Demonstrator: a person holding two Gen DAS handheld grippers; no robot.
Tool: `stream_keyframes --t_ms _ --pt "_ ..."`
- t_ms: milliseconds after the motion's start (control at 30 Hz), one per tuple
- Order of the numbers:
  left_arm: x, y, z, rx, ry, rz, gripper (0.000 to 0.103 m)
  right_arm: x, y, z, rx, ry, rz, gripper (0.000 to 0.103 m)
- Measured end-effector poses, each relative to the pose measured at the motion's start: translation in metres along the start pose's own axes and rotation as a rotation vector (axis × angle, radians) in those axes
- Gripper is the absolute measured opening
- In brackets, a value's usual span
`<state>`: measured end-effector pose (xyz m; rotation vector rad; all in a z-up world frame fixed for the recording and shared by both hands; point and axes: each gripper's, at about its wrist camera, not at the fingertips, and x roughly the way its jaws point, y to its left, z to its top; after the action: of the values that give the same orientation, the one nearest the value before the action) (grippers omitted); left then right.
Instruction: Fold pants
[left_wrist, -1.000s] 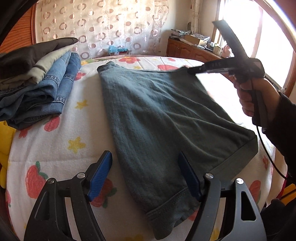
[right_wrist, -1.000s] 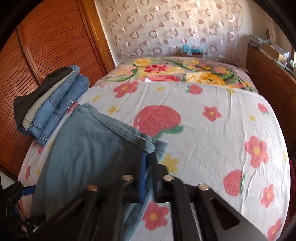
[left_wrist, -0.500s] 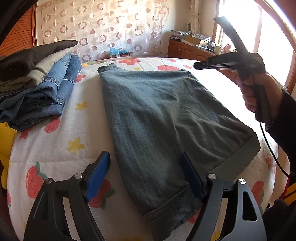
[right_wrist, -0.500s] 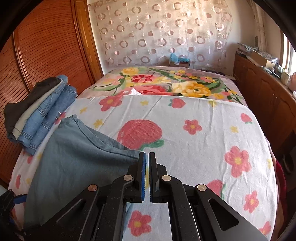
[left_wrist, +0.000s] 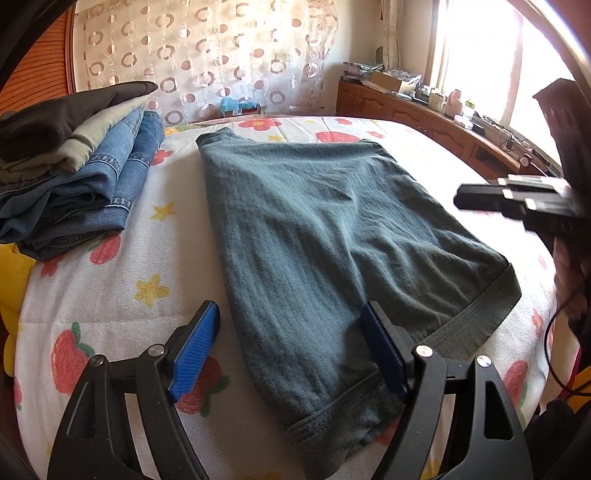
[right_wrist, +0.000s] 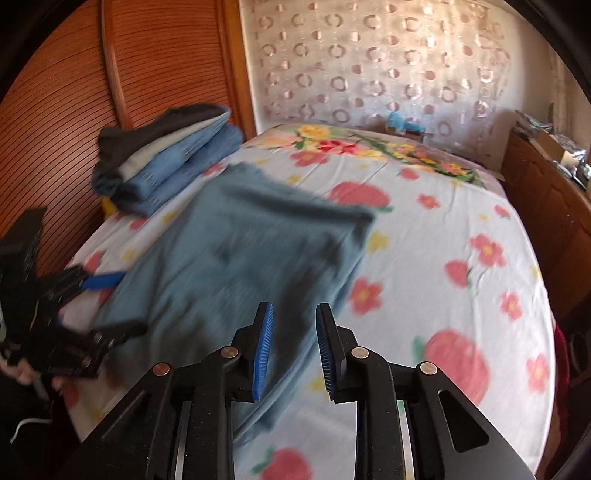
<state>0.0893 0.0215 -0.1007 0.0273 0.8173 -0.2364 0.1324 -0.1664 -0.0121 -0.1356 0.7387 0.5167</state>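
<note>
The pants (left_wrist: 332, 236) lay folded on the bed (left_wrist: 110, 295); the left gripper (left_wrist: 291, 350) was wide open over the cuff, the right gripper (right_wrist: 291, 350) partly open, empty. A one-layer grab risked undoing the fold

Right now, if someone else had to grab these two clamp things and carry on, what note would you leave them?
Left gripper: open, empty, low over the near cuff end of the green-grey pants.
Right gripper: partly open, empty, above the pants' near edge.
The pants lie flat and already folded over on the flowered bedsheet.
A stack of folded jeans and trousers sits at the bed's left edge.
Left to do: likely a further fold, then onto the stack.
</note>
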Motion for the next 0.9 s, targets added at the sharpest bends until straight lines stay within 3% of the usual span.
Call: stream_keyframes --t_ms 367,467,567,667,900 --pt "0.0 0.0 0.0 -0.001 -0.002 0.002 0.079 0.009 0.024 -0.03 -0.029 0.062 -0.018 0.026" --pt "0.0 0.001 0.0 -0.001 -0.002 0.004 0.079 0.008 0.026 -0.031 -0.031 0.041 -0.025 0.031" --pt "-0.002 0.002 0.0 -0.009 0.005 0.007 0.079 0.008 0.031 -0.036 -0.029 0.017 -0.012 0.042" --pt "-0.008 0.005 -0.003 -0.033 -0.007 0.001 0.079 0.007 0.036 -0.039 -0.049 0.009 -0.029 0.044" --pt "-0.035 0.004 -0.012 -0.03 -0.042 -0.032 0.057 -0.009 0.033 -0.041 -0.011 0.017 -0.032 0.044"
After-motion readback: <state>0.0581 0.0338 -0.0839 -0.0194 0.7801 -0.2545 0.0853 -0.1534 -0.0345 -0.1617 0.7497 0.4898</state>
